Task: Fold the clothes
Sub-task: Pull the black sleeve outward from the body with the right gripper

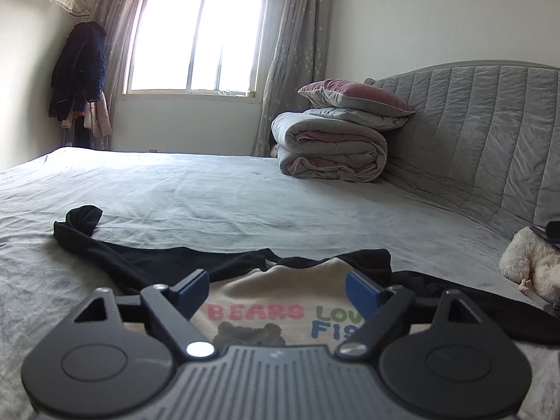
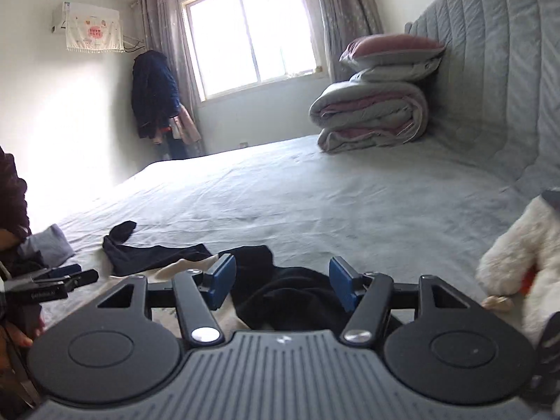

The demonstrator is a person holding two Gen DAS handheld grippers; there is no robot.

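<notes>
Both tools wide, empty, over sweatshirt (image 1: pixel 280 280), plush toy (image 2: pixel 518 255) right, folded quilts (image 1: pixel 329 147) beyond

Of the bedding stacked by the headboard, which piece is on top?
The pink-and-grey pillow tops the stack; beneath it lie a grey pillow and the rolled quilt.

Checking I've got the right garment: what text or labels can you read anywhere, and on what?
"BEARS" in pink, on the cream shirt front.
"LOV" in green, same shirt, cut off by the left gripper.
"FIS" in blue, below it, also cut off.
Pink print on the air conditioner cover: too blurred.
</notes>
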